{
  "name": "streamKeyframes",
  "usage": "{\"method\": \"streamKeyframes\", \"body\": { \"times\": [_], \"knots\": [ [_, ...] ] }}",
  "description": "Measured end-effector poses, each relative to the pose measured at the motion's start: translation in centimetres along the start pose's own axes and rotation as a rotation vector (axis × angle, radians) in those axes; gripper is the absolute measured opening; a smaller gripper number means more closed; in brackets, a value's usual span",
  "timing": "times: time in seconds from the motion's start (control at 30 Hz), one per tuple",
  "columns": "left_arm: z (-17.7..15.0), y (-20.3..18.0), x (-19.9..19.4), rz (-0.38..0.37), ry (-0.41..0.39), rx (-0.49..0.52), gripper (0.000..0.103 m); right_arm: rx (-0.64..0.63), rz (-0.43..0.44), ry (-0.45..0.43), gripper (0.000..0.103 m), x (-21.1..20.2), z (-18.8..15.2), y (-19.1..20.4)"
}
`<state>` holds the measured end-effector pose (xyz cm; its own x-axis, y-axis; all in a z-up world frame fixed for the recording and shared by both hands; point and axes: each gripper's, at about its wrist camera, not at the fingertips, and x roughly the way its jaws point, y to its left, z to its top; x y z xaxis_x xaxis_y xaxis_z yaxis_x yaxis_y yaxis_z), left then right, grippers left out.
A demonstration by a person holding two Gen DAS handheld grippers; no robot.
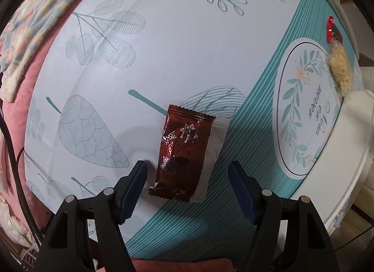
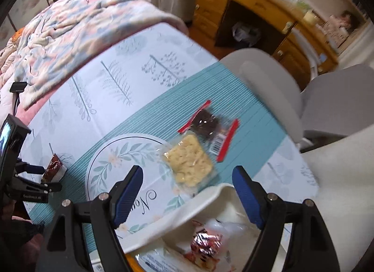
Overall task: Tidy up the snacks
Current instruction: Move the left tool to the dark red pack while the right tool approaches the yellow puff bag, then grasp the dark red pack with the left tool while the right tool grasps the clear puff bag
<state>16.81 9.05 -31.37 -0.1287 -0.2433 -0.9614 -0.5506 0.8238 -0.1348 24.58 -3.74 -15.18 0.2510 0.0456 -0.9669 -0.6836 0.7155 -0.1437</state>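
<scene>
Step in hand: left gripper (image 1: pixel 188 170) poised over the dark red snack packet (image 1: pixel 183 152) on the table (image 1: pixel 177 45), jaws wide, holding nothing.
Right gripper (image 2: pixel 188 178): jaws apart, empty, above the white bin (image 2: pixel 210 199).
Next move: likely lower, straddle the packet, close.

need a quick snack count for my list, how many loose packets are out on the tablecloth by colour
Dark red foil packet: 1
Clear packet with pale yellow snack: 1
Clear packet with dark snack and red edges: 1
Total: 3
</scene>
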Motion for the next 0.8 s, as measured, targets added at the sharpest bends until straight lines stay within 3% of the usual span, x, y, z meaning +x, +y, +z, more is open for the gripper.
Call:
{"method": "streamKeyframes", "body": {
  "times": [0.4,0.57,0.8],
  "knots": [
    [1.1,-2.2,1.0,0.04,-0.006,0.005,0.07,0.033,0.039,0.197,0.079,7.0,1.7,-0.2],
    [0.4,-3.4,1.1,0.124,0.003,0.041,0.059,0.046,0.04,0.252,0.079,8.9,1.8,-0.1],
    [-0.1,-5.1,0.7,0.132,-0.01,0.077,0.041,0.082,0.012,0.28,0.079,10.6,2.0,-0.2]
  ]
}}
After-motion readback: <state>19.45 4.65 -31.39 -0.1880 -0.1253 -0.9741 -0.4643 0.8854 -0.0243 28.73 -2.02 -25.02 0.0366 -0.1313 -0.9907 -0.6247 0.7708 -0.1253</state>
